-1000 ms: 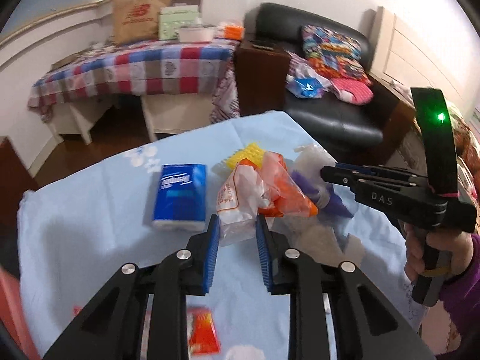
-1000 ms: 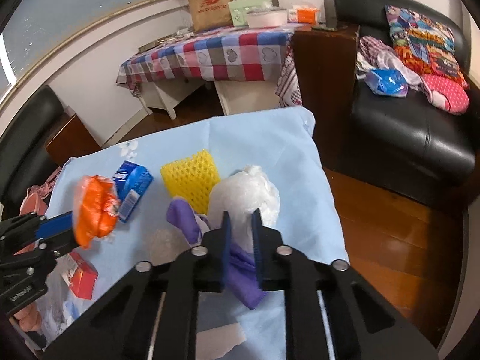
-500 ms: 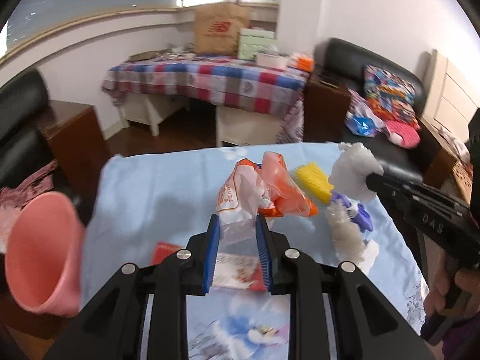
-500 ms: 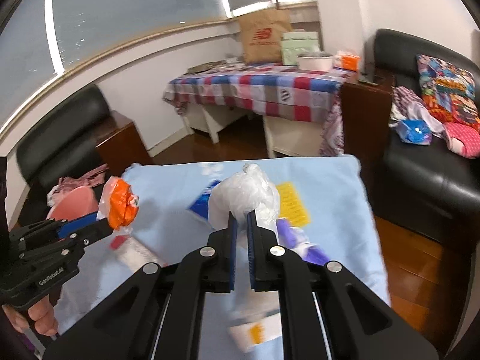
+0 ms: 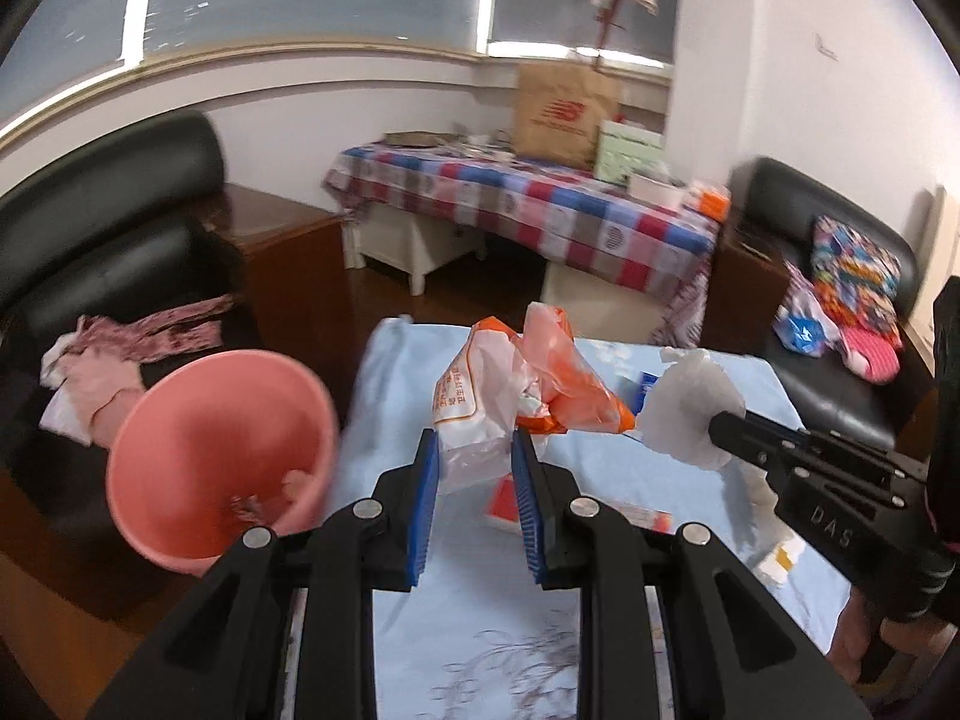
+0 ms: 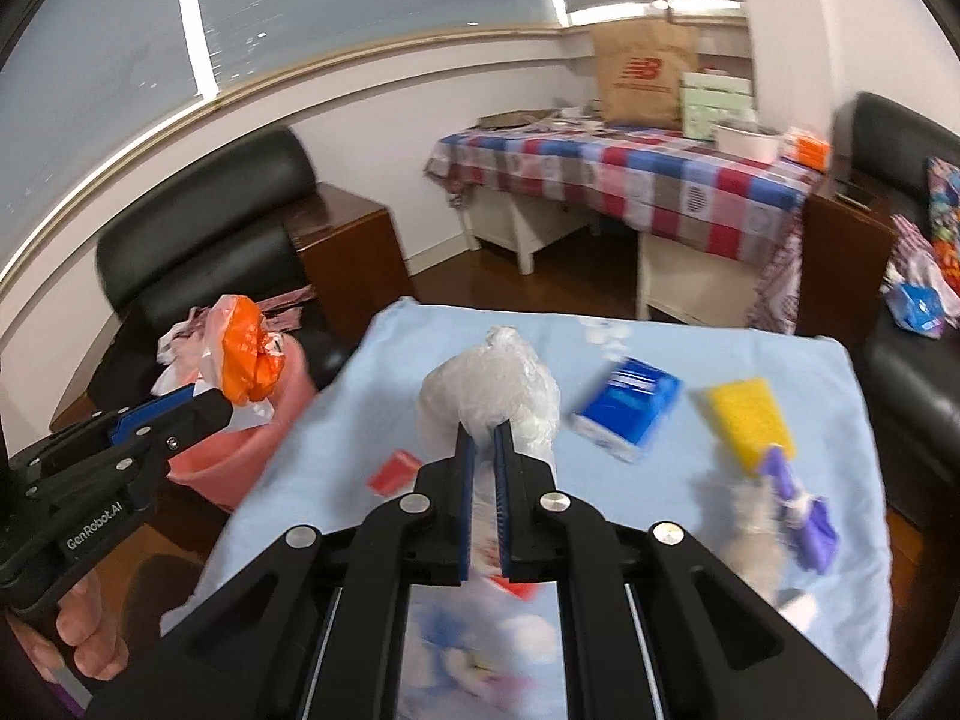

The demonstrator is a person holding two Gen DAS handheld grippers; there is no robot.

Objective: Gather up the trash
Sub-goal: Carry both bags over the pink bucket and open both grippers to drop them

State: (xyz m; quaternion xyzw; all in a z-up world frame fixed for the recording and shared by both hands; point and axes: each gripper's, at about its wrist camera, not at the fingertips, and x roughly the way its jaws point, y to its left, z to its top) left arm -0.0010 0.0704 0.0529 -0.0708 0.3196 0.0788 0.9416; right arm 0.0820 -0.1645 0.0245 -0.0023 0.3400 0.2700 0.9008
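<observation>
Two pieces lifted, neither yet in the bin.

Your left gripper (image 5: 474, 468) was clamped on the orange-and-white wrapper (image 5: 516, 384), your right gripper (image 6: 485, 468) was pinched on the clear plastic wad (image 6: 492, 384). The pink bin (image 5: 222, 456) sat at lower left beside the table (image 6: 690, 354). A blue tissue pack (image 6: 627, 408), yellow sponge (image 6: 750, 420), purple scrap (image 6: 804, 510) and red packet (image 6: 393, 471) remained; nothing blocked the bin.

Home living room: black leather sofa (image 5: 840, 372), checkered tablecloth (image 6: 630, 180) (cluttered), clothes on armchair (image 5: 120, 276).

Dim indoor light, motion blur, fisheye-warped edges
</observation>
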